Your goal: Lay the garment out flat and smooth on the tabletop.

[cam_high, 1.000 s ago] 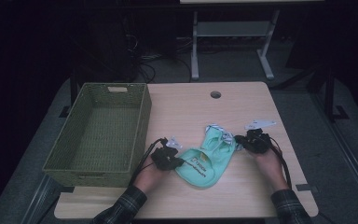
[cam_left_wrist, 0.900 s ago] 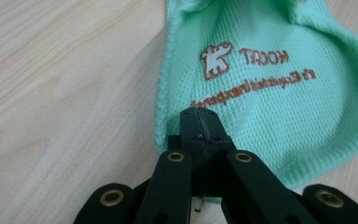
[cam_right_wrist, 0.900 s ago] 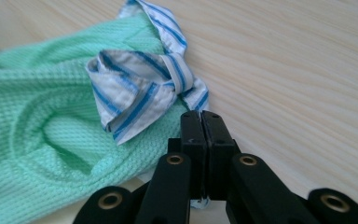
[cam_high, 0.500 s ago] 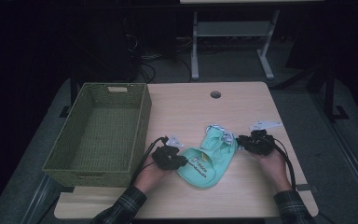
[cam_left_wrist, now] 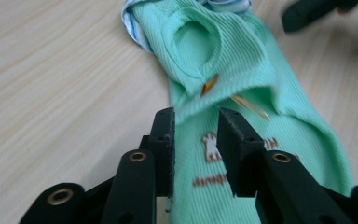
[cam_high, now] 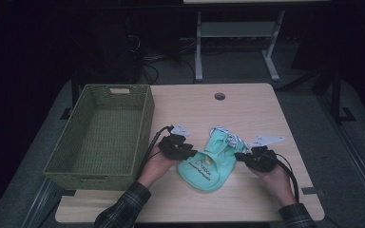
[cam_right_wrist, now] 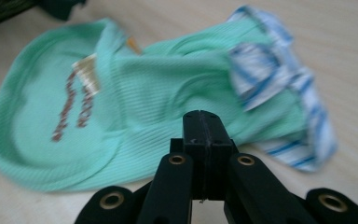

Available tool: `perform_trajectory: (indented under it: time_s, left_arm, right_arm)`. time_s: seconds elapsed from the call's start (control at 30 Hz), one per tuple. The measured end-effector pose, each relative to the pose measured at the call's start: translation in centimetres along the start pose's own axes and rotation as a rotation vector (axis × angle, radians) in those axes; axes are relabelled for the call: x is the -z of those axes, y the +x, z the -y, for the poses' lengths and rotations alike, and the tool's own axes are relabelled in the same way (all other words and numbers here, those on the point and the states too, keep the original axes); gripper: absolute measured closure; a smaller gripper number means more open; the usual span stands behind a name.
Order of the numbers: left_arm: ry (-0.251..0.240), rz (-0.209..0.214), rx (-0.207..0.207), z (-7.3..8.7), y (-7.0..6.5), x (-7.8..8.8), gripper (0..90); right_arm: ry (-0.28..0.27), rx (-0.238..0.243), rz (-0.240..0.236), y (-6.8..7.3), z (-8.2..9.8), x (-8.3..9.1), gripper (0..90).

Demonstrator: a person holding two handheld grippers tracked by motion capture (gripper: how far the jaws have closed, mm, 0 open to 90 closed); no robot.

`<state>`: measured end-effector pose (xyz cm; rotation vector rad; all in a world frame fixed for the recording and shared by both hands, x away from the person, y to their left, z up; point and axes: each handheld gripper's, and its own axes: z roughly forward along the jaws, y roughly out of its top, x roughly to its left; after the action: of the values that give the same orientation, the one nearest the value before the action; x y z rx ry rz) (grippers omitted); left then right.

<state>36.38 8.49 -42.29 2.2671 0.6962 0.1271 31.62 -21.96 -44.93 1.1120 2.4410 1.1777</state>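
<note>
Here the left gripper (cam_left_wrist: 196, 140) fingers have just been opening over the green garment (cam_left_wrist: 242, 93), released; right gripper (cam_right_wrist: 204, 135) fingers clenched.

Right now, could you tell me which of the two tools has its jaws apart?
The left tool: a gap shows between its jaws, over the green garment. The right tool has its jaws pressed together.

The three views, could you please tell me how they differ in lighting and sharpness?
High view: dim, the surroundings nearly black, the table and basket still readable. Left gripper view: bright, wood grain crisp, the garment sharp nearby and softer toward the far end. Right gripper view: bright but blurred, the garment's print and striped trim smeared, the near fingers clearer.
</note>
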Motion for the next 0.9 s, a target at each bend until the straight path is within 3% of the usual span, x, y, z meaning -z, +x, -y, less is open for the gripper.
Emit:
perform_trajectory:
  time_s: [0.3,0.5,0.77,0.83,0.9]
  left_arm:
    - [0.003,0.008,-0.023,-2.2,0.9,-2.3,64.8]
    - [0.022,0.026,-0.032,-3.0,1.0,-4.4,64.7]
    - [0.066,0.035,-0.023,-3.0,1.1,-6.7,65.2]
    - [0.083,0.047,-0.031,-2.9,1.1,-6.9,68.8]
    - [0.083,0.046,-0.032,-2.9,1.0,-7.0,77.9]
  right_arm:
    - [0.054,0.044,-0.073,2.8,0.6,-1.5,90.0]
    - [0.106,0.076,-0.08,3.2,0.9,-2.5,90.0]
    - [0.105,0.081,-0.079,3.2,0.9,-2.6,90.0]
    - [0.106,0.083,-0.077,3.3,0.9,-2.6,90.0]
    - [0.106,0.085,-0.077,3.3,0.9,-2.5,90.0]
